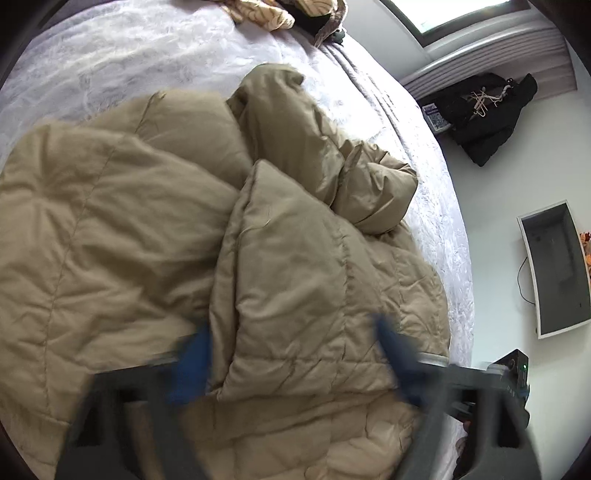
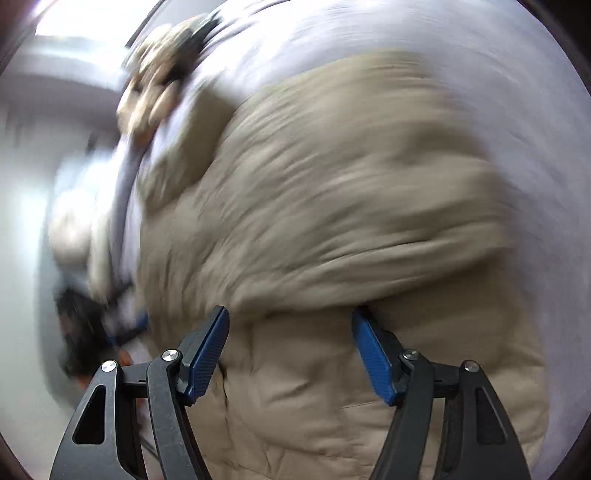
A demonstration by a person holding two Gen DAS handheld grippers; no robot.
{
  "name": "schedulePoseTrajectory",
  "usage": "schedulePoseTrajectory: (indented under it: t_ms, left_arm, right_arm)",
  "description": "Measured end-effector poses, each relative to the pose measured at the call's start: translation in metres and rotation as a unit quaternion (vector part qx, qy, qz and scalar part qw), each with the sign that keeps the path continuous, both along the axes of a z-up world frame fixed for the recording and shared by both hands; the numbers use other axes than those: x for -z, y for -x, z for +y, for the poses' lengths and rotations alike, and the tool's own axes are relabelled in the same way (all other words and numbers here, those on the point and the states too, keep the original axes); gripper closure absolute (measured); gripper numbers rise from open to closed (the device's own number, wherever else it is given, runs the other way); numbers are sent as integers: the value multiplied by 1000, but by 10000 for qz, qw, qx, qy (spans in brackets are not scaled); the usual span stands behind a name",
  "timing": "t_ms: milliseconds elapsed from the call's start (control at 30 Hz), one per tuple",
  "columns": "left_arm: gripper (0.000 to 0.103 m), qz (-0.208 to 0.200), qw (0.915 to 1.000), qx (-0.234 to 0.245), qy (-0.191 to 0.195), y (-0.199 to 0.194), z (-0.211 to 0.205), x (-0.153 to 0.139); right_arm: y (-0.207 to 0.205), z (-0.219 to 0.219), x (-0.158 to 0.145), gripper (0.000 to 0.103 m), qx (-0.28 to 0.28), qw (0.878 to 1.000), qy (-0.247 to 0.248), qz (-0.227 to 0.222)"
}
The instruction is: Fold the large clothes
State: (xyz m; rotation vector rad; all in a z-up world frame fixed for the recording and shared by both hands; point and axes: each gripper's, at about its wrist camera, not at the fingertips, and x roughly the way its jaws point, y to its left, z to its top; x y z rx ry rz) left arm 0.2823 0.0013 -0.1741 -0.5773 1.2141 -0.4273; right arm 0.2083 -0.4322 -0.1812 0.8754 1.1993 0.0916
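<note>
- Quilted tan comforter lies bunched on a bed, its panels heaped rather than flat; by the look of it the folding is at an early stage.
- 1 loose flap stands up in a peak near the bed's edge, likely the corner to be gathered next.
- Left gripper straddles that flap with its blue fingers on either side; the blur leaves it unclear whether they press the cloth, so I cannot tell if it is gripped.
- Right gripper hovers over another bulge of the comforter, fingers spread and released, with fabric below and between them but not pinched.
- Pale lilac bedspread shows around the heap, giving a broad flat surface for the fold.
- Patterned cushion sits at the far end of the bed, well apart.
- Dark bag and a white-framed box rest on the floor beside the bed.
</note>
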Motion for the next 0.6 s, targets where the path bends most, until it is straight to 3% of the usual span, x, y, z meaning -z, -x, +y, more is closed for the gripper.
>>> schedulePoseTrajectory:
  t_ms: [33, 67, 133, 167, 233, 367, 500, 600]
  left_arm:
    - [95, -17, 10000, 15, -28, -2, -1, -1]
    - [95, -49, 10000, -6, 1, -1, 1, -3]
    - [95, -291, 9996, -28, 11, 8, 7, -13]
    - [95, -378, 9993, -9, -36, 13, 11, -16]
    - [95, -454, 9988, 5, -190, 25, 20, -18]
    - [94, -116, 9988, -19, -472, 32, 34, 6]
    - [92, 32, 9981, -70, -612, 37, 45, 12]
    - [92, -65, 9947, -156, -1017, 44, 58, -5]
  right_arm:
    - [2, -16, 3, 31, 386, 9990, -227, -50]
    - [2, -27, 4, 36, 718, 9967, -353, -112]
    - [1, -42, 7, 68, 1120, 9927, -418, -181]
    - [1, -45, 9, 93, 1211, 9917, -403, -164]
    - [-2, -41, 10, 94, 1184, 9924, -303, -152]
    - [-9, -11, 15, 95, 659, 9977, 138, -91]
    - [-15, -7, 31, 94, 829, 9965, -47, 46]
    - [-15, -11, 30, 94, 822, 9966, -68, 43]
